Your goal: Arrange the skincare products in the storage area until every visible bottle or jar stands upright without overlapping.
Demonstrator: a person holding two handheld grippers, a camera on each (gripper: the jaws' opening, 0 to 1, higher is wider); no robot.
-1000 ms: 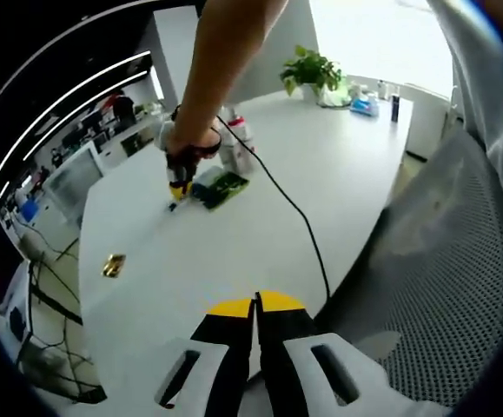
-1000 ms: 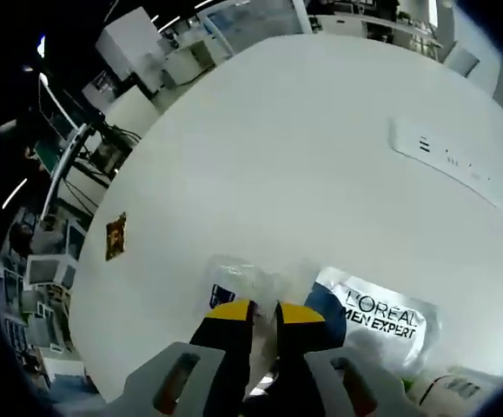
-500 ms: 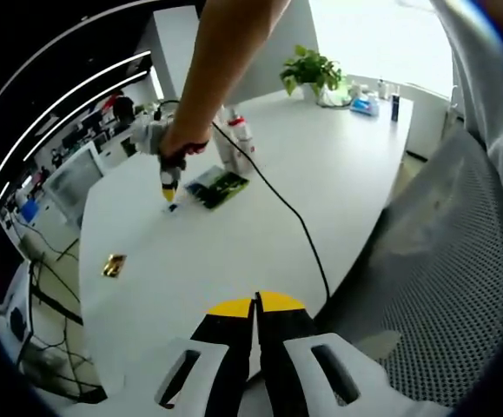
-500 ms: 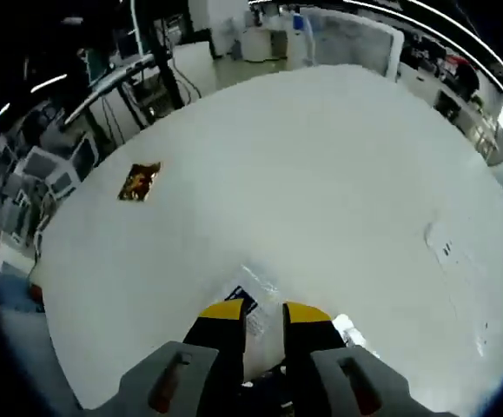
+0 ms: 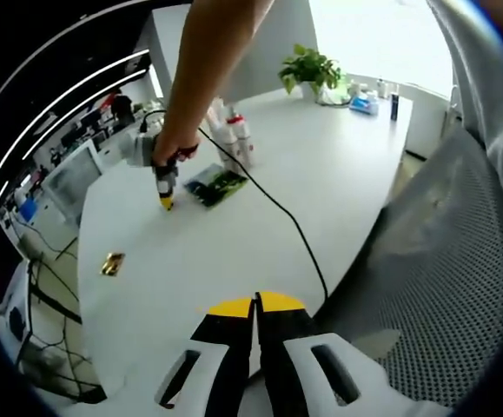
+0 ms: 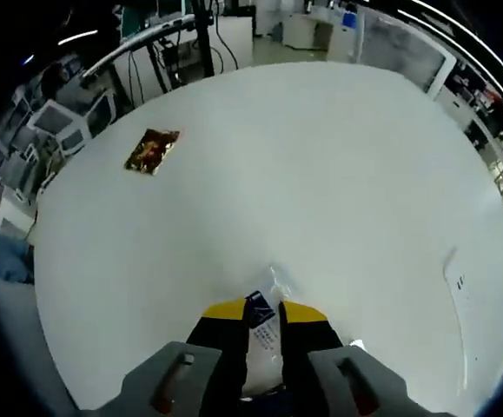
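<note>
the right hand-held gripper (image 6: 263, 313) pinches a clear, crinkly sachet (image 6: 263, 314) above the counter (image 6: 320, 165), probably light, limp and slippery; the left hand-held gripper (image 5: 255, 305) is clenched empty.

My left gripper view looks from the near table (image 5: 234, 252) edge toward the far plant (image 5: 312, 68). My right gripper view looks steeply down, close. Both share the gold packet (image 5: 111, 263) (image 6: 152, 150).
</note>
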